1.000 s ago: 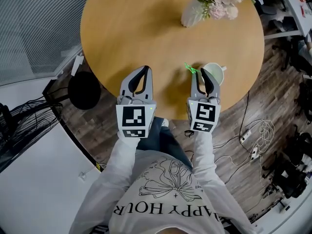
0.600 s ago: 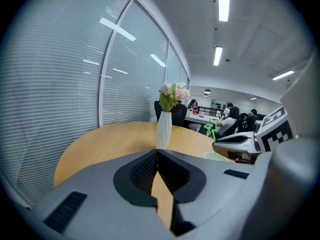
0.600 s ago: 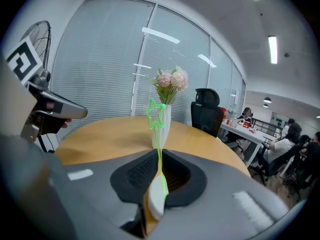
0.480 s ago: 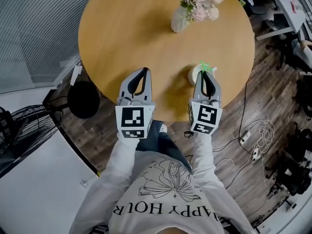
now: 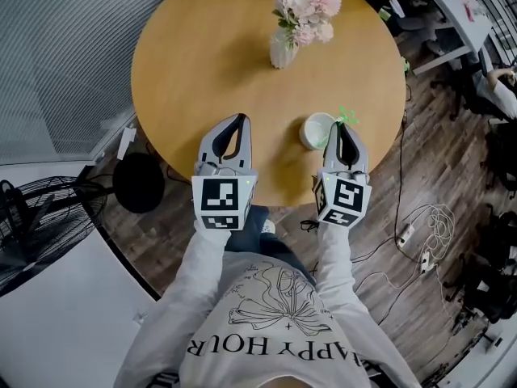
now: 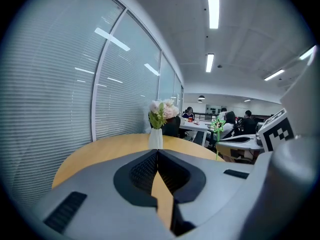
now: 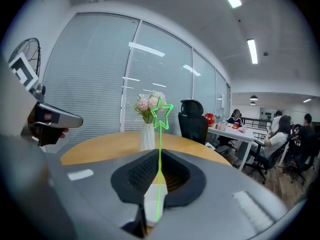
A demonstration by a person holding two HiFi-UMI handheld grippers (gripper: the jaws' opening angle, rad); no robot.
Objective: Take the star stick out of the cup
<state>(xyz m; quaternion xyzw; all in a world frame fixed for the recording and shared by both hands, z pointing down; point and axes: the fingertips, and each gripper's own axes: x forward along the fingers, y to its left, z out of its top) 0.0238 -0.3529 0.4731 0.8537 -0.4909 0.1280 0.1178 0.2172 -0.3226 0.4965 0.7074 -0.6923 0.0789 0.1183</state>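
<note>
**Gripping the Star Stick Beside the Cup**

Standing upright, the green star stick (image 7: 160, 141) is pinched between the jaws of the right gripper (image 7: 158, 154). Those jaws have just been closing and now press on its thin stem. The outlined star sits well above the jaw tips, and the stem runs straight down through them. Its lower end shows against something white below the gripper, and from here I cannot tell whether it has cleared the rim.

The white cup (image 5: 308, 128) stands on the round wooden table (image 5: 210, 63), near the edge closest to the person. It is just to the left of the right gripper's tips. Seen from above, the star pokes out just past those tips, to the right of the cup.

The left gripper (image 6: 156, 153) is held over the same near edge of the table, well apart from the cup. Its jaws are closed tip to tip with nothing between them.

Farther across the table, a white vase (image 5: 281, 53) holds pink and white flowers (image 5: 307, 10). A glass wall with lowered blinds (image 7: 100, 84) runs behind the table. A black office chair (image 7: 192, 119) stands off to the right. Beyond the chair, a few people sit at desks (image 7: 235, 131).
</note>
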